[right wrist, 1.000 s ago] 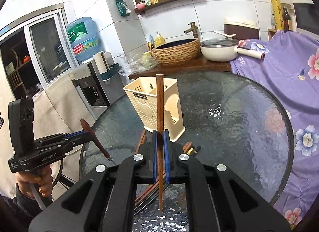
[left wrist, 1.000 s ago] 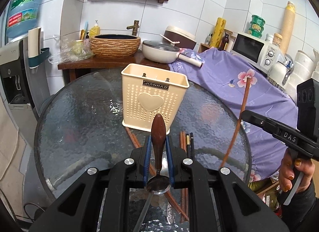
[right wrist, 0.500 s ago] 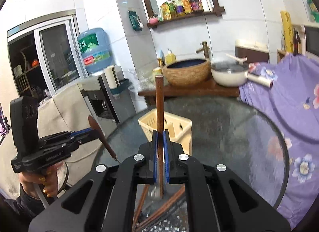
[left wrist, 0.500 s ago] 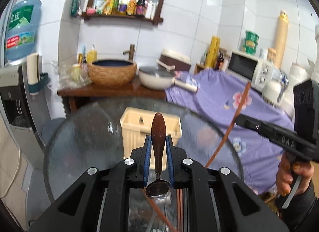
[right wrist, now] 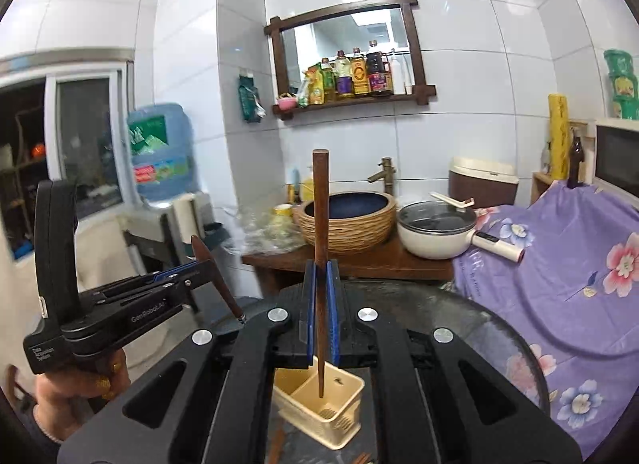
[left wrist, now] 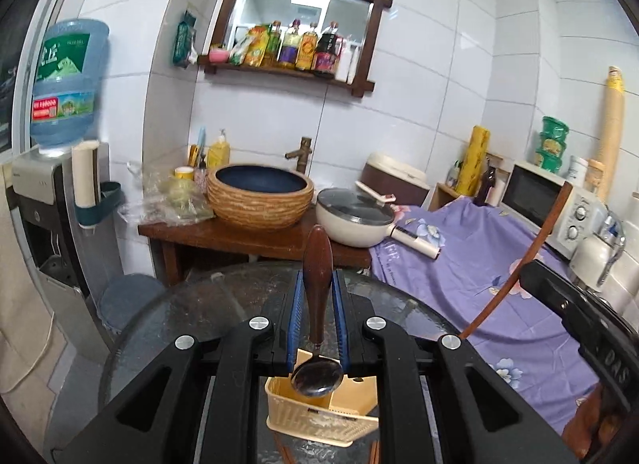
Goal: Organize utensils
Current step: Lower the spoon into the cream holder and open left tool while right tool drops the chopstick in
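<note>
My left gripper (left wrist: pixel 317 284) is shut on a spoon (left wrist: pixel 317 264) with a brown wooden handle up and its metal bowl down, held above the cream utensil holder (left wrist: pixel 319 420). My right gripper (right wrist: pixel 319 276) is shut on a brown chopstick (right wrist: pixel 320 224), held upright with its tip over a compartment of the holder (right wrist: pixel 319 404). The left gripper (right wrist: pixel 187 272) also shows at left in the right wrist view. The chopstick (left wrist: pixel 527 260) and right gripper body show at right in the left wrist view.
The holder stands on a round glass table (right wrist: pixel 459 316). More chopsticks (right wrist: pixel 275 444) lie on the glass beside the holder. Behind are a wooden shelf with a woven basin (left wrist: pixel 259 196) and a pan (left wrist: pixel 355 220), a purple cloth (left wrist: pixel 479 264) and a water dispenser (left wrist: pixel 60 192).
Both grippers have risen and moved in over the holder, carrying the spoon and the chopstick; the holder now shows low, under the fingers, in both views.
</note>
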`<state>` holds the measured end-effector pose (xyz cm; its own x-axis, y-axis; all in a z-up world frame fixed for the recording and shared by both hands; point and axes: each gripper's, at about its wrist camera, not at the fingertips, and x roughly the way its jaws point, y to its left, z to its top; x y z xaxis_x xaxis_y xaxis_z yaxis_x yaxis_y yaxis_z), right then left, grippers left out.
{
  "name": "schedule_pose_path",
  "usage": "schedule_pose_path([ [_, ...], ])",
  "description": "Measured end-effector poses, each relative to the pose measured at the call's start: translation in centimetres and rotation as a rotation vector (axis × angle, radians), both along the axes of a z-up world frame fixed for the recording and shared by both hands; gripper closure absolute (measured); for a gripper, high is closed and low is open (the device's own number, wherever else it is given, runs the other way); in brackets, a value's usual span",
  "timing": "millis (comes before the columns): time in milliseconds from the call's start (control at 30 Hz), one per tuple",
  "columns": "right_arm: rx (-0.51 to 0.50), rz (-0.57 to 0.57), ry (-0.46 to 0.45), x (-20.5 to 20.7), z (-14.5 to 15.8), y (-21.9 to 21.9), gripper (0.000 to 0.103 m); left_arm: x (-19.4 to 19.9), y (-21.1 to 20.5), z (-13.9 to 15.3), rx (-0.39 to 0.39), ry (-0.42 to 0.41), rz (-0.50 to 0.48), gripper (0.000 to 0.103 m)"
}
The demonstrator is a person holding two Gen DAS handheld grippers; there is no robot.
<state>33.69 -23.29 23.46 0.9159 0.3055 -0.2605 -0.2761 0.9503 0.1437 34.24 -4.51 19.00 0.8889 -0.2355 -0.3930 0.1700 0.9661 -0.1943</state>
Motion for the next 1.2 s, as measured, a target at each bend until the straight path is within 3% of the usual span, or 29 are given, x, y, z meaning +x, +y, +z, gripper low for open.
schedule_pose_path([
  [233,-0.002,-0.024,0.08,2.8,-5.3,0.8,0.097,2.6,-0.3,-5.5,-0.003,0.088,-0.003,0.089],
  [500,-0.01,-0.025,0.154,4.0,-9.8,1.4,0.097,2.9,-0.7,-8.5,0.031,0.122,-0.021,0.089],
  [867,0.005,-0.031,0.21,4.9,-12.4,0.9,0.1,3.7,-1.1,-11.3,0.071,0.197,-0.053,0.089],
  [1067,0.01,-0.028,0.223,4.9,-12.8,0.6,0.099,3.9,-0.8,-12.1,0.044,0.222,-0.062,0.087],
  [1133,0.005,-0.036,0.222,4.7,-13.0,0.4,0.092,3.6,-0.7,-11.8,0.046,0.203,-0.061,0.076],
  [1200,0.019,-0.042,0.22,4.3,-13.2,0.1,0.057,3.0,-0.6,-11.4,0.046,0.18,-0.058,0.062],
])
